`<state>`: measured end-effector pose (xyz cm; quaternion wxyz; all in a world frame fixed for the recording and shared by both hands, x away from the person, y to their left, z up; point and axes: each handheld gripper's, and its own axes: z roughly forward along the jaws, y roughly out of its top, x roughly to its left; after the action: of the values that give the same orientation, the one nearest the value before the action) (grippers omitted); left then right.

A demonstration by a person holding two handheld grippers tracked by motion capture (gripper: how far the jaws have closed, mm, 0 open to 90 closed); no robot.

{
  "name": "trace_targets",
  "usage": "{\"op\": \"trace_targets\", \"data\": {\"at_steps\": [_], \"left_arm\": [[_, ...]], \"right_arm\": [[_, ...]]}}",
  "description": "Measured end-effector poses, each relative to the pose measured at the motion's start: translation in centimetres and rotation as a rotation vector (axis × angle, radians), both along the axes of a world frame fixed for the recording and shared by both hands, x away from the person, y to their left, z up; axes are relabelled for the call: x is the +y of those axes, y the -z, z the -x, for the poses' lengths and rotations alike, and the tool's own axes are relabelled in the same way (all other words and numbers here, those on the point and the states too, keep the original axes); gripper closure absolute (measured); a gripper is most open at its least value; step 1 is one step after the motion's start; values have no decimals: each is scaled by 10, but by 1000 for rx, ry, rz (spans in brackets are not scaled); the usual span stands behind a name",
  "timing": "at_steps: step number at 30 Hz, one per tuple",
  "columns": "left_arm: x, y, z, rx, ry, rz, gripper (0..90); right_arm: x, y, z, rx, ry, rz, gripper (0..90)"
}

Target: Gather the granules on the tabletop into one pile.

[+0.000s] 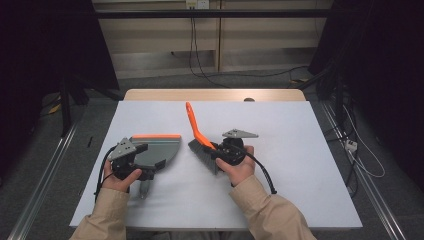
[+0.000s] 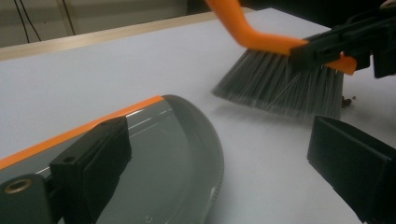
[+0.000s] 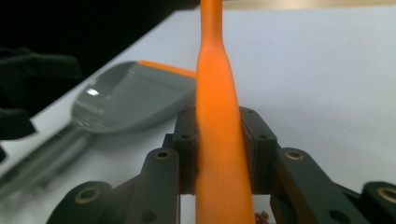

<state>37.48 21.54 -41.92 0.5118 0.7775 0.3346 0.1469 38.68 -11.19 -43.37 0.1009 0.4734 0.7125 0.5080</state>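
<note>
hands steady: right gripper [image 1: 216, 153] pinches brush [image 1: 199, 145], left gripper's [image 1: 145, 161] grip unclear by dustpan [image 1: 159, 148]; crumbs [image 2: 347, 99] not yet swept.

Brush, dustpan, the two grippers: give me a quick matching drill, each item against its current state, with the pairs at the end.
Items:
1. brush
2. dustpan
3. right gripper
4. left gripper

States:
A. flat on the table, orange strip along its front edge
B. jaws apart above the grey pan
C. orange handle clamped, grey bristles on the white table
D. jaws shut on an orange handle

Pairs: 1-C, 2-A, 3-D, 4-B
</note>
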Motion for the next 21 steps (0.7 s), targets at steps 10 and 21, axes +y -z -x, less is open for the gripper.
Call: {"op": "trace_targets", "data": {"at_steps": [10, 21], "left_arm": [[-1, -1, 1, -4, -3, 5, 62], [-1, -1, 1, -8, -3, 4, 62]], "right_arm": [[-21, 6, 0, 85, 101, 16, 711], [-34, 4, 8, 138, 171, -2, 710]]}}
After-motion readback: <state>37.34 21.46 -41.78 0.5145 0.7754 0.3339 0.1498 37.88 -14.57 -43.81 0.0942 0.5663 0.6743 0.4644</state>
